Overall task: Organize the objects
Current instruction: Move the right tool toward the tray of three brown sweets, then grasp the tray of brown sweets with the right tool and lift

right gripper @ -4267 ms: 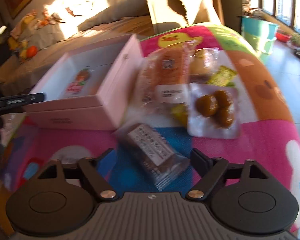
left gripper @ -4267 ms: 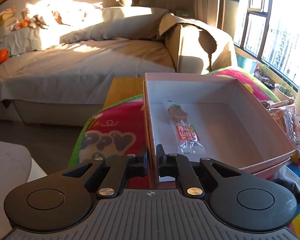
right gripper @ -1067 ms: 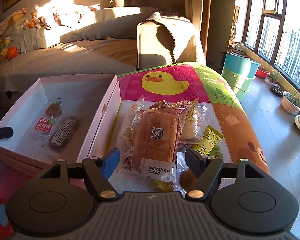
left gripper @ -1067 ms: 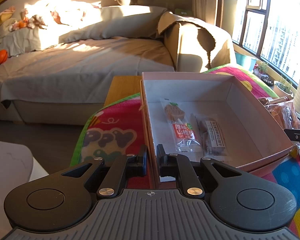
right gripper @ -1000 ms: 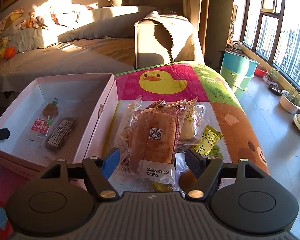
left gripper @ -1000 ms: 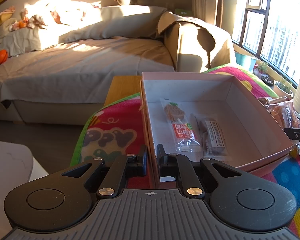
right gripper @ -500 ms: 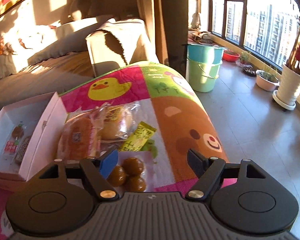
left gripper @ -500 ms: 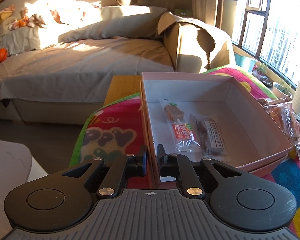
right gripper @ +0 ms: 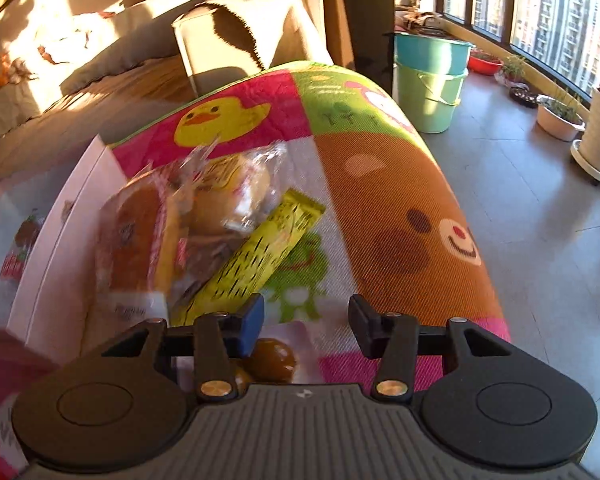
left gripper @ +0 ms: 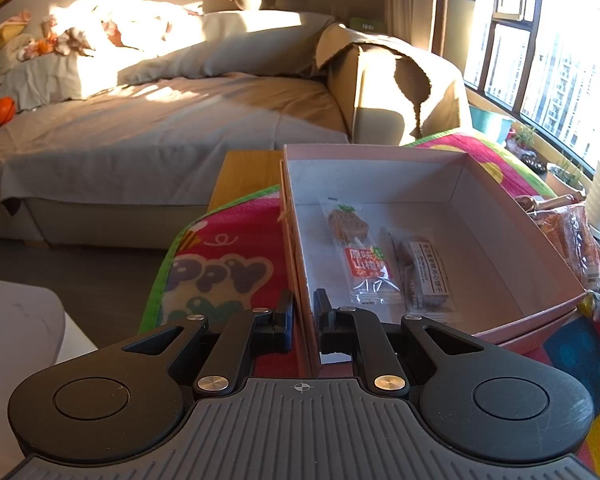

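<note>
Left gripper point(left gripper: 302, 320) clamps the near wall of the pink box point(left gripper: 500, 216); right gripper point(right gripper: 306, 326) is closing over clear wrapper, pinching nothing.

Inside the box, just ahead and right of the left gripper, a red-labelled snack point(left gripper: 358, 256) and a dark snack bar point(left gripper: 422, 276) lie side by side. Ahead and left of the right gripper sit a yellow packet point(right gripper: 256, 256) and wrapped bread point(right gripper: 140, 232). The brown balls point(right gripper: 274, 356) in the clear wrapper lie by the right gripper's left finger, partly beneath it, on the bright mat point(right gripper: 388, 220).
</note>
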The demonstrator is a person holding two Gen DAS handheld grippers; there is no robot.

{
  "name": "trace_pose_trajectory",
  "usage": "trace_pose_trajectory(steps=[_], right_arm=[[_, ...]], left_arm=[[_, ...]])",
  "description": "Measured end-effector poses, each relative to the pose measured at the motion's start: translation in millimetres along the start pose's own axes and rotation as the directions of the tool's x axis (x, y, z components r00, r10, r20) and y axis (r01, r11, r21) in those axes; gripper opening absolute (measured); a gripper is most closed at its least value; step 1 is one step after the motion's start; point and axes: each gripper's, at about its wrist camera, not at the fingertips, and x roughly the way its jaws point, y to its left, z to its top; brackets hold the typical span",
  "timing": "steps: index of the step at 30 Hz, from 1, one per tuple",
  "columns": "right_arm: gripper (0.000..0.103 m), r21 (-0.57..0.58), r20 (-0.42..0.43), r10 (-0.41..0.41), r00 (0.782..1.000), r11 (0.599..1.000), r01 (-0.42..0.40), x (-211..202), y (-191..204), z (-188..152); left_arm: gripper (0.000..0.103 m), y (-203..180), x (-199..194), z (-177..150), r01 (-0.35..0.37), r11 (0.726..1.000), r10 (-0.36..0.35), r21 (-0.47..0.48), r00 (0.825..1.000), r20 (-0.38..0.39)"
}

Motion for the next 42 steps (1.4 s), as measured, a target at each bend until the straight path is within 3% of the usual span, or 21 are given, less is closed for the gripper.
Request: trace_pose_trajectory(steps=[5, 7, 9, 20, 24, 27, 32, 36, 37, 41, 42], right_arm=[[0.051, -0.102, -0.029, 0.084, 0.996, 0.991, -0.087, -36.4, 19.7, -30.7], [0.078, -0.119, 0.002, 0.090, 0.996, 0.989, -0.089, -50.6, 21.8, -37.3], [0.089, -0.132, 0.034, 0.080, 0.996, 0.988, -0.075, -58.9, 23.8, -41.1], [0.093, -0.198, -0.015, 0.072, 0.997, 0.977, -0.074, -30.1, 51.2, -55.5], [0.072, -0.225, -0.027, 0.082, 0.996, 0.971, -0.086, -41.9, 62.5, -61.3], [0.071, -0.220, -0.031, 0.086, 0.996, 0.971, -0.091, -53.2, 68.5, -63.5], [0.071, -0.246, -0.057, 0.167, 0.984, 0.953, -0.176, -80.7, 82.2, -65.3], [0.035, -0.308, -0.086, 0.202, 0.976, 0.926, -0.219, -103.9, 100.7, -63.6], [0.032, -0.324, -0.070, 0.211, 0.975, 0.920, -0.222, -110.9, 103.7, -61.7], [0.033, -0.382, -0.030, 0.190, 0.981, 0.905, -0.187, -121.7, 112.9, -57.7], [0.040, -0.376, -0.040, 0.180, 0.983, 0.909, -0.181, -117.4, 112.4, -56.1]], left_arm=[[0.012, 0.1, -0.1, -0.1, 0.002, 1.000, -0.002, 0.002, 1.000, 0.000], [0.012, 0.0, 0.0, 0.0, 0.003, 1.000, -0.003, 0.003, 1.000, 0.001], [0.012, 0.4, -0.2, -0.1, 0.002, 1.000, -0.002, 0.005, 1.000, 0.002], [0.013, 1.1, -2.9, 0.2, 0.009, 1.000, -0.009, 0.005, 1.000, -0.001], [0.013, 1.5, -3.5, -0.7, 0.004, 1.000, -0.004, 0.004, 1.000, 0.002], [0.013, 1.4, -3.6, -1.0, 0.004, 1.000, -0.004, 0.005, 1.000, 0.002], [0.013, 1.3, -3.3, -1.3, 0.004, 1.000, -0.004, 0.006, 1.000, 0.001], [0.013, 1.6, -3.4, -1.1, 0.004, 1.000, -0.004, 0.006, 1.000, 0.001], [0.013, 1.3, -3.4, -1.3, 0.004, 1.000, -0.004, 0.006, 1.000, 0.001], [0.013, 2.0, -3.2, -2.5, 0.008, 1.000, -0.008, 0.000, 1.000, 0.004], [0.013, 2.5, -3.1, -2.4, 0.010, 1.000, -0.010, -0.001, 1.000, 0.004]])
